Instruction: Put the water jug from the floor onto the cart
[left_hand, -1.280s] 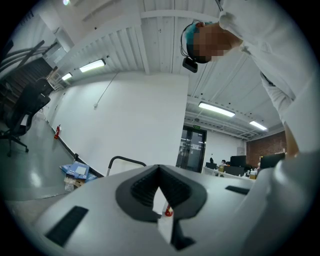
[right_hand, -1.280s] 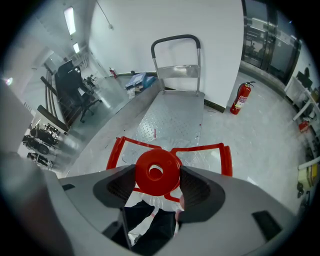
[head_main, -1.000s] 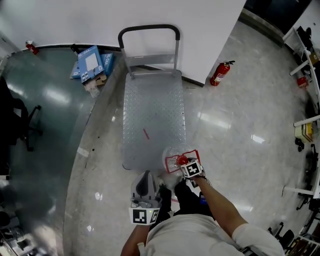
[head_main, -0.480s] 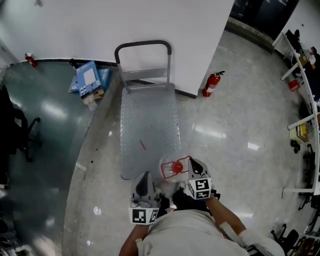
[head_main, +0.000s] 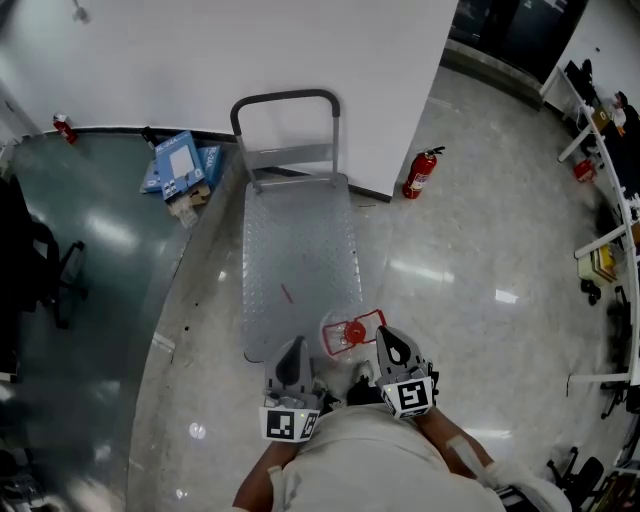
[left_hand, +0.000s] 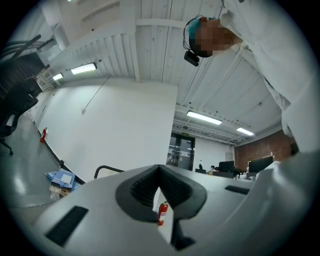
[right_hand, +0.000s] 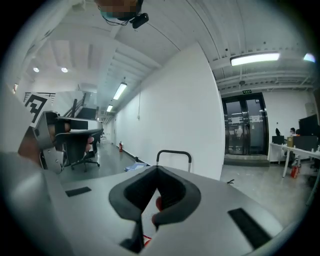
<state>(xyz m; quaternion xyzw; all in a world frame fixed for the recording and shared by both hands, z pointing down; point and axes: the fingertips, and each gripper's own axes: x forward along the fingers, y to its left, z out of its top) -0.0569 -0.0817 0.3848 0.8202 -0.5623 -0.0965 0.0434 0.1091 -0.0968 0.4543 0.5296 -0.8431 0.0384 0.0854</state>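
The right gripper (head_main: 386, 338) has its 2 jaws closed on the red handle (right_hand: 159, 202) of the water jug (head_main: 345, 335), a sliver of red showing in the slit between them. The jug hangs just in front of that gripper at the near right corner of the cart (head_main: 300, 250), partly over its deck. The left gripper (head_main: 293, 348) is beside it, jaws closed on nothing, with a fire extinguisher (left_hand: 162, 213) visible through the gap beneath their tips.
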